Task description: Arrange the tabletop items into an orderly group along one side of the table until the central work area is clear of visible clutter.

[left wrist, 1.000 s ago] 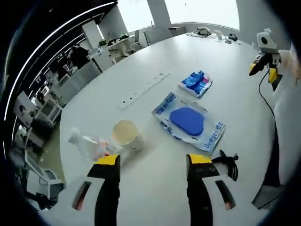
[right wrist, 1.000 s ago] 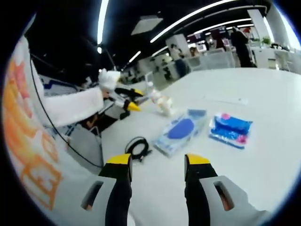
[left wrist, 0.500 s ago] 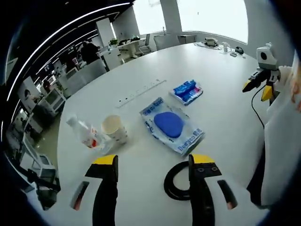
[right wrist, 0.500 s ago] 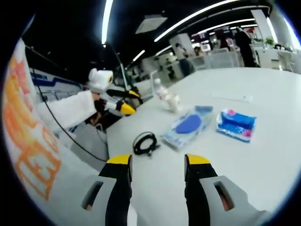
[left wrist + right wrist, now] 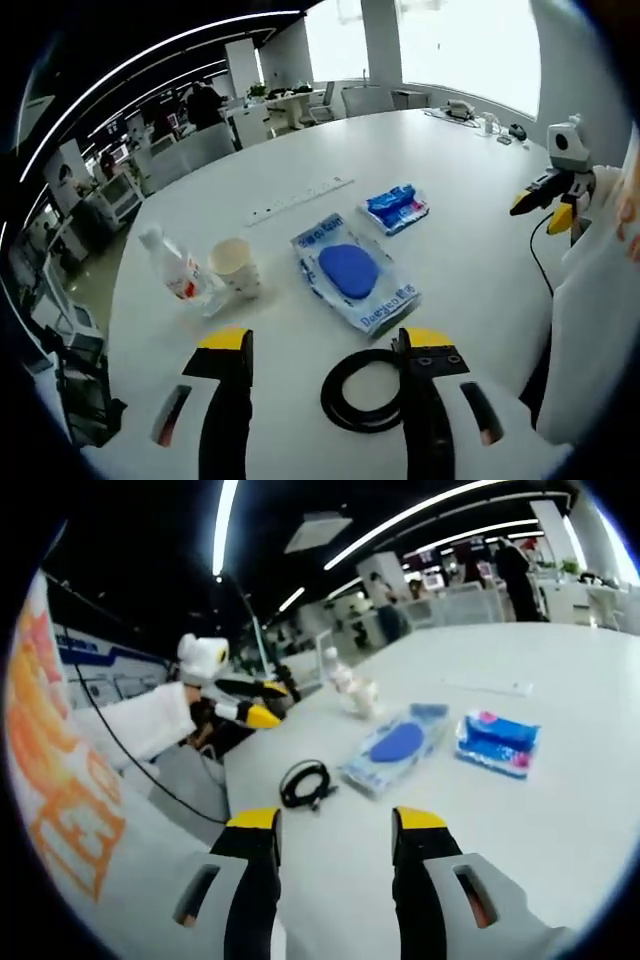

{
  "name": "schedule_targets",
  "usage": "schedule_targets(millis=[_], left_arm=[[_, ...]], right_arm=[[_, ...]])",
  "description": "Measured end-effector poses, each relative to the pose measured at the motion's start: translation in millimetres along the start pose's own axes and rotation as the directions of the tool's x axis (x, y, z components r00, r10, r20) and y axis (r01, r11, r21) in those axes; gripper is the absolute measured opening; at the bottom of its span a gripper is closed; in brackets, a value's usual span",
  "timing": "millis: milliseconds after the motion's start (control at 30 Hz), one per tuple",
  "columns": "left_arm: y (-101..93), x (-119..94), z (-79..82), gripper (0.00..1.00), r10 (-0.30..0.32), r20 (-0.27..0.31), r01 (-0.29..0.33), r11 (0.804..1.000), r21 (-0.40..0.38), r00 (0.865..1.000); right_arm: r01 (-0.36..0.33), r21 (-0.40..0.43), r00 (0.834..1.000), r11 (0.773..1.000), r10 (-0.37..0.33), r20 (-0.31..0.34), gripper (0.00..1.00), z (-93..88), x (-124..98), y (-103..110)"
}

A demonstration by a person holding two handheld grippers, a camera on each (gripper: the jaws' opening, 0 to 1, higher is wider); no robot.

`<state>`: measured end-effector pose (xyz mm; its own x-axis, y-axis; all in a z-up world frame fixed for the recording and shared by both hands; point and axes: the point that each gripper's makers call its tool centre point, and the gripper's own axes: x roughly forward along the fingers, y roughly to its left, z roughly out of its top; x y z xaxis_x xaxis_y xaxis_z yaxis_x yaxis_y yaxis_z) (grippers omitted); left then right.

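My left gripper (image 5: 325, 345) is open just above the white table (image 5: 470, 250), and a black coiled cable (image 5: 362, 392) lies between its jaws, partly behind the right one. Beyond the cable are a clear pack with a blue pad (image 5: 350, 270), a blue wipes pack (image 5: 397, 207), a paper cup (image 5: 233, 265) and a plastic bottle (image 5: 172, 272) on its side. My right gripper (image 5: 338, 825) stands open over the table's near edge with nothing between its jaws. The right gripper view has the cable (image 5: 305, 783), pad pack (image 5: 393, 747), wipes pack (image 5: 497, 742) and bottle (image 5: 340, 675) ahead of it.
A white power strip (image 5: 300, 200) lies past the packs. The right gripper (image 5: 540, 208) hangs at the table's right edge, held by a white sleeve. Small items (image 5: 480, 118) sit at the far end. Desks and people stand beyond the table.
The left gripper view has pulled back toward the near edge, bringing the black cable in between its jaws. The right gripper view has hardly shifted. Nothing on the table has moved.
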<state>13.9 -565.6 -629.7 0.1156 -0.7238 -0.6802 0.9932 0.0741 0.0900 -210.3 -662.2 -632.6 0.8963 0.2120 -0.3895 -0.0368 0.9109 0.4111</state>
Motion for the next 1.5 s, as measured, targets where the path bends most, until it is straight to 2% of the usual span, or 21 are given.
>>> schedule_targets(millis=[100,200,300,367,567,667,933,1133,1167,1267,1333,1400,1500], left_arm=[[-6.8,0.2,-9.8,0.59,-0.002,-0.007,0.002,0.999,-0.032,1.0],[-14.8,-1.5,-19.3,0.6,0.002,-0.005,-0.003,0.995,-0.102,1.0],[-27.1,-5.6,-23.9,0.6,-0.003,0.038,0.01,0.979,-0.201,0.999],[-32.9,-7.9,-29.8,0.6,-0.005,0.043,0.015,0.971,-0.238,0.999],[-44.7,-9.6,-43.1,0.58,-0.02,0.039,0.03,0.959,-0.283,0.999],[-44.8,-8.4,-44.9,0.58,-0.02,0.026,0.027,0.962,-0.272,0.999],[-46.4,-0.7,-42.9,0.58,-0.027,0.015,0.03,0.953,-0.302,1.0],[-61.9,8.4,-39.3,0.56,-0.056,0.015,0.058,0.941,-0.332,0.998],[-64.4,9.8,-38.0,0.56,-0.062,0.022,0.066,0.936,-0.346,0.998],[-72.8,15.4,-30.8,0.54,-0.076,0.073,0.102,0.884,-0.457,0.994],[-74.5,18.7,-28.8,0.51,-0.064,0.096,0.106,0.836,-0.538,0.993],[-75.6,21.2,-28.4,0.49,-0.064,0.109,0.115,0.818,-0.563,0.992],[-78.8,26.4,-29.8,0.48,-0.07,0.094,0.111,0.814,-0.57,0.993]], right_arm=[[0.006,0.007,1.0,1.0,-0.006,0.0,0.42,1.4,-1.6,-3.9],[0.011,0.023,1.0,1.0,-0.012,0.011,0.42,4.8,-2.2,-7.9],[0.015,0.03,1.0,0.999,-0.016,0.014,0.42,6.8,-1.9,-10.7],[0.016,0.03,1.0,0.999,-0.016,0.014,0.42,8.2,-1.2,-12.3],[0.009,0.026,1.0,1.0,-0.009,0.008,0.42,12.9,1.6,-16.0],[0.003,0.023,1.0,1.0,-0.004,0.006,0.42,14.8,3.4,-14.9],[-0.003,0.014,1.0,1.0,0.003,-0.008,0.42,15.6,5.7,-16.0],[-0.009,-0.03,0.999,1.0,0.008,-0.043,0.42,21.8,6.5,-24.3],[-0.009,-0.04,0.999,0.999,0.007,-0.048,0.42,25.2,6.8,-27.6],[-0.012,-0.062,0.998,0.998,0.008,-0.057,0.42,33.6,8.4,-33.7],[-0.014,-0.1,0.997,0.995,0.007,-0.074,0.42,43.9,11.2,-41.3],[-0.018,-0.143,0.996,0.989,0.005,-0.088,0.41,54.9,14.2,-47.1],[-0.036,-0.211,0.992,0.977,0.009,-0.126,0.41,71.1,19.2,-56.7]])
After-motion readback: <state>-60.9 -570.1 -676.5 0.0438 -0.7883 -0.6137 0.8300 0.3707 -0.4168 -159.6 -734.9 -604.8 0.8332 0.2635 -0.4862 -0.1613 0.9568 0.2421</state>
